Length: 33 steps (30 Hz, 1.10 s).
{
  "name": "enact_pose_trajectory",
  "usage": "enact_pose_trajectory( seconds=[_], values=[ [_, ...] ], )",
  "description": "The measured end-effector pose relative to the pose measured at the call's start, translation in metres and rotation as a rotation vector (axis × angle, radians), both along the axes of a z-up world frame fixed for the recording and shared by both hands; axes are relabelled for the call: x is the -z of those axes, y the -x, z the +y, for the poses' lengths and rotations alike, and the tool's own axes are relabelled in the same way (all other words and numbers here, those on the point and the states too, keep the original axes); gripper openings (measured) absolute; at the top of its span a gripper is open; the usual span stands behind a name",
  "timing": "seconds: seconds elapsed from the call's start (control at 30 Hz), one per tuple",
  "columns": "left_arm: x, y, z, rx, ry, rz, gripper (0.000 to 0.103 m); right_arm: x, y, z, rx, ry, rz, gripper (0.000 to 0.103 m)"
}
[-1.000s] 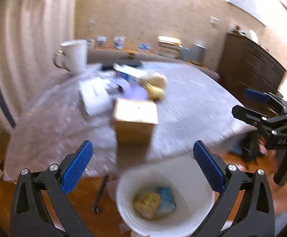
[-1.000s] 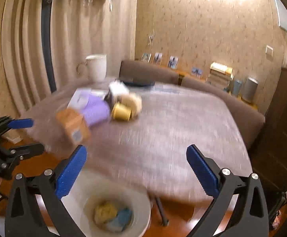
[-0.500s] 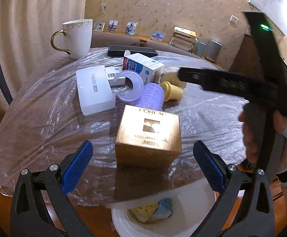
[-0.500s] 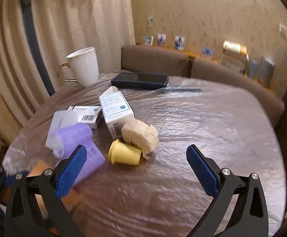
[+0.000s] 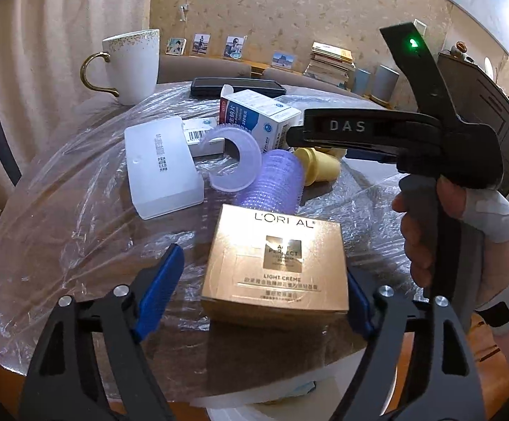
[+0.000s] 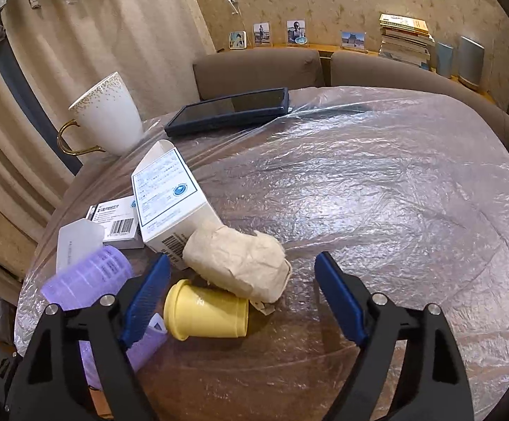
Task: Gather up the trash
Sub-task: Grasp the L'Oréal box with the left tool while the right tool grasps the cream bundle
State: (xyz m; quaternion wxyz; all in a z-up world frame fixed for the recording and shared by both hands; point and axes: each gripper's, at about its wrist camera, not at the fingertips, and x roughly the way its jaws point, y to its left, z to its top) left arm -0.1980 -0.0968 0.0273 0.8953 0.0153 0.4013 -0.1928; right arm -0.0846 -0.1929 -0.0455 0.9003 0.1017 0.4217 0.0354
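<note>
Gold carton point(image 5: 274, 263) lying flat between closing left tongs point(image 5: 259, 287), right tongs point(image 6: 243, 301) closing around sideways yellow cup point(image 6: 207, 314)

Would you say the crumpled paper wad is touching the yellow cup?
Touching. The right wrist view shows the paper wad resting on the upper side of the yellow cup, which lies on its side, with no gap between them.
</note>
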Motion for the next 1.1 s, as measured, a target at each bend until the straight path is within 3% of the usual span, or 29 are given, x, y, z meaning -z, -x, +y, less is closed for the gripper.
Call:
enact_pose_trajectory(
  seconds=[0.17, 0.3, 0.33, 0.37, 0.9, 1.1],
  values=[
    [0.003, -0.001, -0.003, 0.015, -0.006, 0.01, 0.077, 0.002, -0.004, 0.004, -0.013, 0.009, 0.008, 0.072],
    [0.004, -0.002, -0.001, 0.018, 0.009, 0.016, 0.076, 0.002, -0.003, 0.001, -0.018, -0.024, 0.003, 0.057],
    [0.005, -0.003, 0.0, 0.023, 0.018, 0.021, 0.067, 0.001, -0.003, 0.0, -0.019, -0.033, 0.001, 0.052],
    [0.005, -0.004, 0.0, 0.029, 0.024, 0.03, 0.062, 0.001, -0.003, -0.002, -0.018, -0.038, 0.002, 0.052],
    [-0.004, 0.002, 0.007, 0.044, 0.044, 0.019, 0.06, -0.021, 0.023, -0.042, 0.042, -0.142, -0.044, 0.052],
    [-0.004, 0.002, 0.009, 0.045, 0.04, 0.015, 0.06, -0.033, 0.046, -0.048, 0.032, -0.133, -0.069, 0.052]
  ],
)
